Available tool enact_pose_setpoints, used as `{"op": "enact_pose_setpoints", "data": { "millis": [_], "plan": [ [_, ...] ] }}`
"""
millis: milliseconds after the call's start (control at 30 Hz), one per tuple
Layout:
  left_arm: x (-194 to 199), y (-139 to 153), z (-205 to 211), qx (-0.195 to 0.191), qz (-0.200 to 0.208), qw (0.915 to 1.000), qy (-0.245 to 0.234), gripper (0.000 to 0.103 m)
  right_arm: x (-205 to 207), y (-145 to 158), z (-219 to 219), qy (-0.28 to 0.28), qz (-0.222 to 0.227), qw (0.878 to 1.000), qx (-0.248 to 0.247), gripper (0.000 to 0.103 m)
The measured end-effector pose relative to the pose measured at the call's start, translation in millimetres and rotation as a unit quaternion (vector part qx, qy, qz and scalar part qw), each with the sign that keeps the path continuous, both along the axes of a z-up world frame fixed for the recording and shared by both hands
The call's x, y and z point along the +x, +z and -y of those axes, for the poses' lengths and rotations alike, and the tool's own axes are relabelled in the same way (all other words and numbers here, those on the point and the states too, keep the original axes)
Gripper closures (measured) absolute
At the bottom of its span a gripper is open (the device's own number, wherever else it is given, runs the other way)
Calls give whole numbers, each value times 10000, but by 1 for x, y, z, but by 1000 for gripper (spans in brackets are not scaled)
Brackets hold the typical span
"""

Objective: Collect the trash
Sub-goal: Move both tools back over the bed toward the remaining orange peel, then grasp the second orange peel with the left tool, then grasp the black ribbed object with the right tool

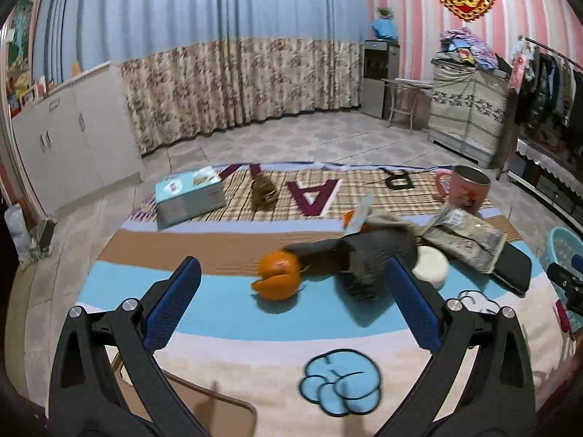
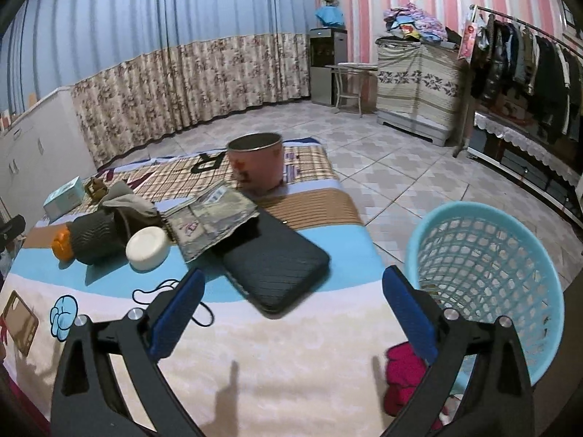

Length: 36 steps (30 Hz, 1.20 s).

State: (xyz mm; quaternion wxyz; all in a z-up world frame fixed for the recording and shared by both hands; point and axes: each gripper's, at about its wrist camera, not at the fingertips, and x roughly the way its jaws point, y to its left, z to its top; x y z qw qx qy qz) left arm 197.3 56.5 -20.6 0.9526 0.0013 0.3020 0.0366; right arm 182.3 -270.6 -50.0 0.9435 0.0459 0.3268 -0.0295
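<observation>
An orange peel point(image 1: 278, 275) lies on the cartoon-print table cloth, just ahead of my open, empty left gripper point(image 1: 291, 291). It also shows in the right wrist view point(image 2: 61, 244) at far left. A small brown crumpled scrap point(image 1: 263, 193) sits farther back on the plaid part. A light blue mesh trash basket point(image 2: 484, 276) stands on the floor beside the table's right edge, just right of my open, empty right gripper point(image 2: 291, 302). The basket's rim shows in the left wrist view point(image 1: 564, 247).
A grey sock-like bundle point(image 1: 368, 258), a white round soap-like block point(image 2: 148, 248), a patterned pouch point(image 2: 211, 220), a dark case point(image 2: 277, 273), a pink cup point(image 2: 257, 162) and a teal box point(image 1: 189, 196) lie on the table. A pink cloth point(image 2: 404, 375) hangs at the near right edge.
</observation>
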Motion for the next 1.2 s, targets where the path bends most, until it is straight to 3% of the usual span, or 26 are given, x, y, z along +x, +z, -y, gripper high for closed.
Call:
{"op": "enact_pose_setpoints", "data": {
  "millis": [233,433,700,767,833,933,1200],
  "plan": [
    [21,-21,-13,-27,-263,9996,-12,6,12,-6,-17,104,-113,9999,-10,7],
    [48,-40,-17,-134,-660,9977,-108,14,21,-7,-36,257,-146,9995,-77,7],
    [78,-63,-17,-142,-1191,9926,-204,41,33,-6,-58,427,-168,9989,-137,7],
    [81,-69,-19,-242,-1294,9908,-314,56,36,-6,-65,486,-165,9986,-158,7],
    [80,-71,-24,-444,-1287,9898,-417,62,39,-5,-73,551,-167,9981,-204,7],
    [75,-69,-25,-454,-1233,9901,-501,69,42,-5,-85,671,-188,9974,-191,7],
    [40,-45,-53,-523,-929,9938,-302,70,44,1,-129,1145,-181,9930,-244,7]
  ]
}}
